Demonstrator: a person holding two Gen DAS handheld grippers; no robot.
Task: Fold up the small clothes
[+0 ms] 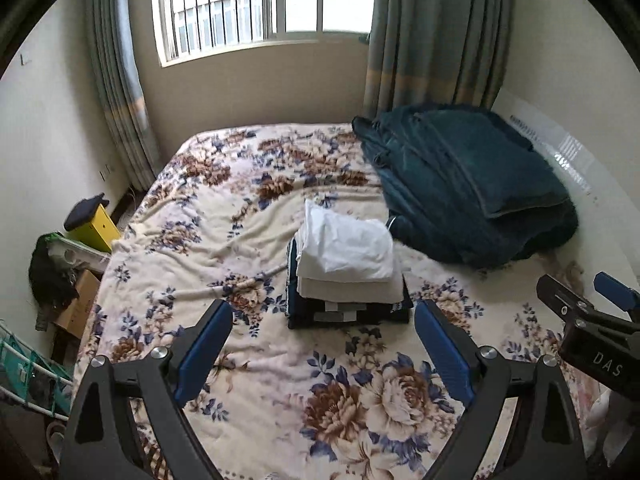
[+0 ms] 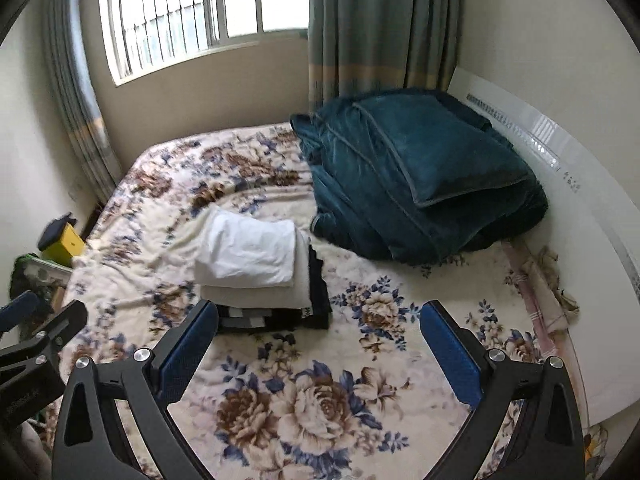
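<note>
A stack of folded small clothes [image 1: 348,276] sits in the middle of the floral bed cover [image 1: 224,216], with a white piece [image 1: 352,244] on top, a beige one under it and dark ones at the bottom. It also shows in the right wrist view [image 2: 260,272]. My left gripper [image 1: 324,340] is open and empty, held above the bed just in front of the stack. My right gripper [image 2: 316,340] is open and empty, to the right of the stack. The right gripper also shows at the right edge of the left wrist view [image 1: 588,300].
A folded dark teal blanket [image 1: 468,184] lies at the far right of the bed by a white headboard [image 2: 560,184]. A yellow box [image 1: 94,226], cardboard boxes [image 1: 78,304] and a rack [image 1: 32,376] stand on the floor at the left. Window and curtains are behind.
</note>
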